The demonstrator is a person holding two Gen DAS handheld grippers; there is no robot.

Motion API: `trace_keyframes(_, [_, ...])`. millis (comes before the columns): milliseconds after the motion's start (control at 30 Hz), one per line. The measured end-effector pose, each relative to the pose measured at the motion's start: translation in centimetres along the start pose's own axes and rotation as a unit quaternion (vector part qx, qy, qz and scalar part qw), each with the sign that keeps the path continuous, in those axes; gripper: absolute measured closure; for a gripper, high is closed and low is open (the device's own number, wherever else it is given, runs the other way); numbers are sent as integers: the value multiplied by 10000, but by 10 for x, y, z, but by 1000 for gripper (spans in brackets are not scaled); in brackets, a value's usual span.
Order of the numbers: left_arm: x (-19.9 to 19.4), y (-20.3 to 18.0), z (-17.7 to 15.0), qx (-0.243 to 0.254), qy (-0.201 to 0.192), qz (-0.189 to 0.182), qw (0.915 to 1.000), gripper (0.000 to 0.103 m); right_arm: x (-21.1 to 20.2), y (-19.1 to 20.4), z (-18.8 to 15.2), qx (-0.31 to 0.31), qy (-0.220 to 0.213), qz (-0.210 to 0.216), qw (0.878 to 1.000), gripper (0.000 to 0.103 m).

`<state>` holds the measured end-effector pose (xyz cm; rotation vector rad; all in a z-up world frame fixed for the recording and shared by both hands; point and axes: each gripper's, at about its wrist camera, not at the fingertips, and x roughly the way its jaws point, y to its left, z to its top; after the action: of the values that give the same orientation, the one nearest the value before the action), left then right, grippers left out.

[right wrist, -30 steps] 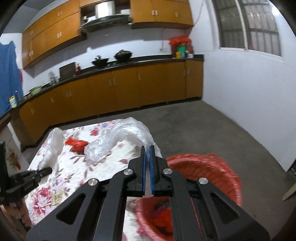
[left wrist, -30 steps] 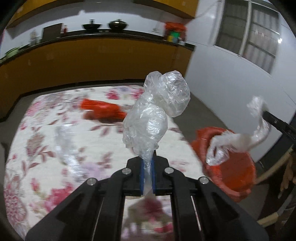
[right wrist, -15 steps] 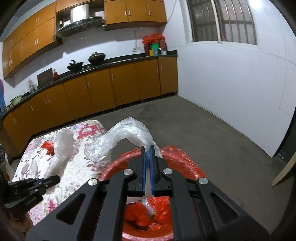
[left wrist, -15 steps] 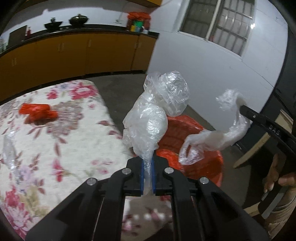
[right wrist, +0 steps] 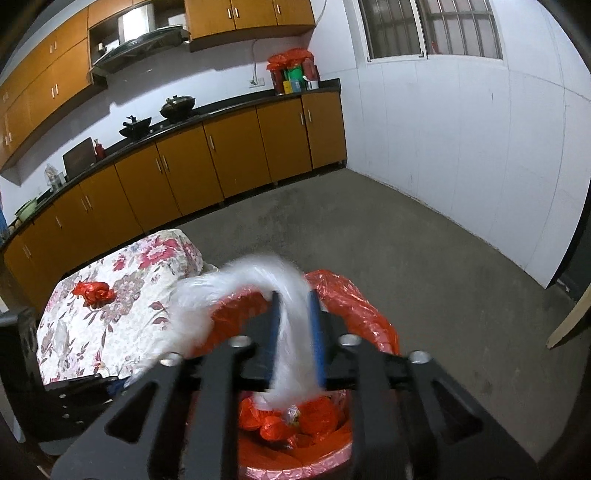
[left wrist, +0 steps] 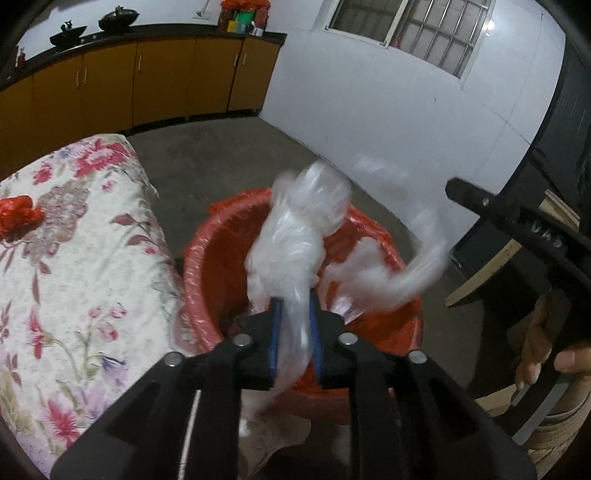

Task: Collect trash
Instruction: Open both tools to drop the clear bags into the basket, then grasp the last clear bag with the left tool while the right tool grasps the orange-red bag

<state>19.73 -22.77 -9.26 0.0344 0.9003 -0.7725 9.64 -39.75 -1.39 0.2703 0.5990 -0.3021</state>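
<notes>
Overhead, both parted claws, left (left wrist: 293, 328) and right (right wrist: 295, 332), crinkled clear plastic bags (left wrist: 295, 236) slipping free above red-lined bin (left wrist: 207, 258).

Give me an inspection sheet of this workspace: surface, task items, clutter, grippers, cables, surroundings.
Surface: floral tablecloth covers the table beside the bin.
Task items: red-lined trash bin on the floor, red scraps inside; clear plastic bag between the left fingers; second clear plastic bag between the right fingers, both blurred, over the bin.
Clutter: crumpled red wrapper on the tablecloth.
Grippers: left gripper and right gripper, jaws parted, plastic between them.
Cables: nothing seen.
Surroundings: orange kitchen cabinets, woks on the counter, barred window, concrete floor.
</notes>
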Motion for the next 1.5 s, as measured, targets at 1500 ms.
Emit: trace_keyframes(1500, [-136, 324, -50, -2565, -646, 3137, 9119, 47, 82, 233, -27, -1556, 725, 1791, 9687, 55])
